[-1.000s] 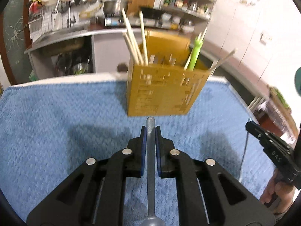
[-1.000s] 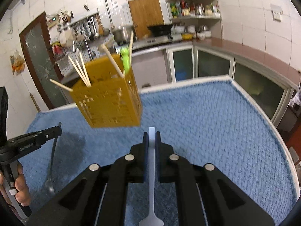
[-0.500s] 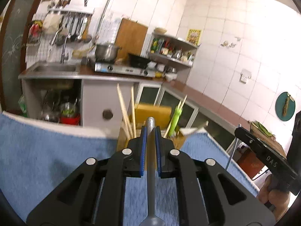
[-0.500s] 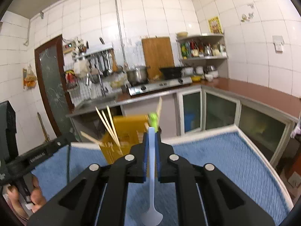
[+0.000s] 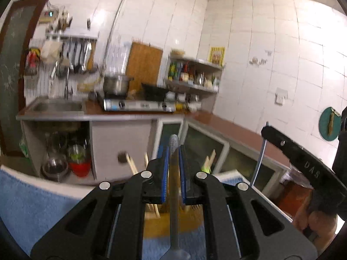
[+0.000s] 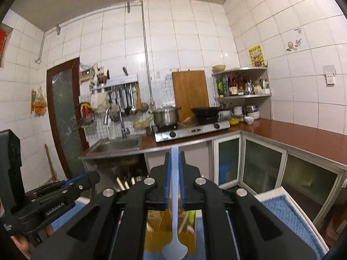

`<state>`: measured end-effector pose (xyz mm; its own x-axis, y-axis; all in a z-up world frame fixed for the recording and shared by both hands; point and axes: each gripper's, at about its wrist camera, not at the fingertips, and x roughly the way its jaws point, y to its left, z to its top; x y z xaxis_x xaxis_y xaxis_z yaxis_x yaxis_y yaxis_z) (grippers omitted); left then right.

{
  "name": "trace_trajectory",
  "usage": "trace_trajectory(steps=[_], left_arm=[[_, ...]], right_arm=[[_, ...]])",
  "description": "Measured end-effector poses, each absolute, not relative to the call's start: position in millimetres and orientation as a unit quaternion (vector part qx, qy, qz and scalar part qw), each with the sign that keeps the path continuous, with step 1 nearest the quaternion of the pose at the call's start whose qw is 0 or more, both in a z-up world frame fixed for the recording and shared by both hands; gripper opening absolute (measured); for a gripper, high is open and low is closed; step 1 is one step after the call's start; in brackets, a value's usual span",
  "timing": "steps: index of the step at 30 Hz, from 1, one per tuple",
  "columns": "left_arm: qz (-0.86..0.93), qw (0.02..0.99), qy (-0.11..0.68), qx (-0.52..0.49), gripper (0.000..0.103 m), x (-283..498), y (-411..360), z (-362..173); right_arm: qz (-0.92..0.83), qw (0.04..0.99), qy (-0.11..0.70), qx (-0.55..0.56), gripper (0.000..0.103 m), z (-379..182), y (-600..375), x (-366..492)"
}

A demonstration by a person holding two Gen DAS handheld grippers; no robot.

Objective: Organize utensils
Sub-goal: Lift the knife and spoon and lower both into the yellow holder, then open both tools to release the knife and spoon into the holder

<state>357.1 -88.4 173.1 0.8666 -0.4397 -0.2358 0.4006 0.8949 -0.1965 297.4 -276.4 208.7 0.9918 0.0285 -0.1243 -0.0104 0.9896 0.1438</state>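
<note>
My left gripper [image 5: 174, 149] is shut on a grey metal spoon [image 5: 174, 195], handle pointing forward, bowl toward the camera. My right gripper [image 6: 174, 158] is shut on a pale blue plastic spoon [image 6: 174, 212] held the same way. Both are raised and tilted up over the yellow wooden utensil holder [image 5: 173, 225], which shows low behind the fingers, also in the right wrist view [image 6: 160, 231]. Wooden chopsticks [image 5: 132, 164] and a green utensil [image 6: 192, 216] stand in it. The right gripper shows at the right of the left wrist view [image 5: 303, 162], the left gripper at the left of the right wrist view [image 6: 54, 197].
The holder stands on a blue towel [image 5: 26, 203] over the table, also seen in the right wrist view [image 6: 288, 216]. Behind are a kitchen counter with a sink [image 6: 117, 145], a gas stove [image 6: 190, 130] with a pot, and glass-door cabinets [image 6: 262, 164].
Both grippers have lifted and tilted upward with their spoons. The holder has dropped low in both views, mostly hidden behind the fingers. The two grippers have come closer together.
</note>
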Motion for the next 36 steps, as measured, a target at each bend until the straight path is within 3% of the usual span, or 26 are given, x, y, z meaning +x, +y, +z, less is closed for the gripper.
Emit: trace_trajectory(steps=[7,18,36], left_arm=[[-0.18,0.98,0.065,-0.054,0.008,389,-109,178],[-0.144,0.988,0.052,-0.035,0.008,420,-129,128],[-0.153,0.973,0.165,-0.042,0.008,441,-104,98]], right_arm=[[-0.008,0.998,0.027,0.055,0.007,207,-265,325],[-0.025,0.998,0.042,0.038,0.007,167,-264,362],[-0.026,0.988,0.151,0.03,0.008,87,-275,394]])
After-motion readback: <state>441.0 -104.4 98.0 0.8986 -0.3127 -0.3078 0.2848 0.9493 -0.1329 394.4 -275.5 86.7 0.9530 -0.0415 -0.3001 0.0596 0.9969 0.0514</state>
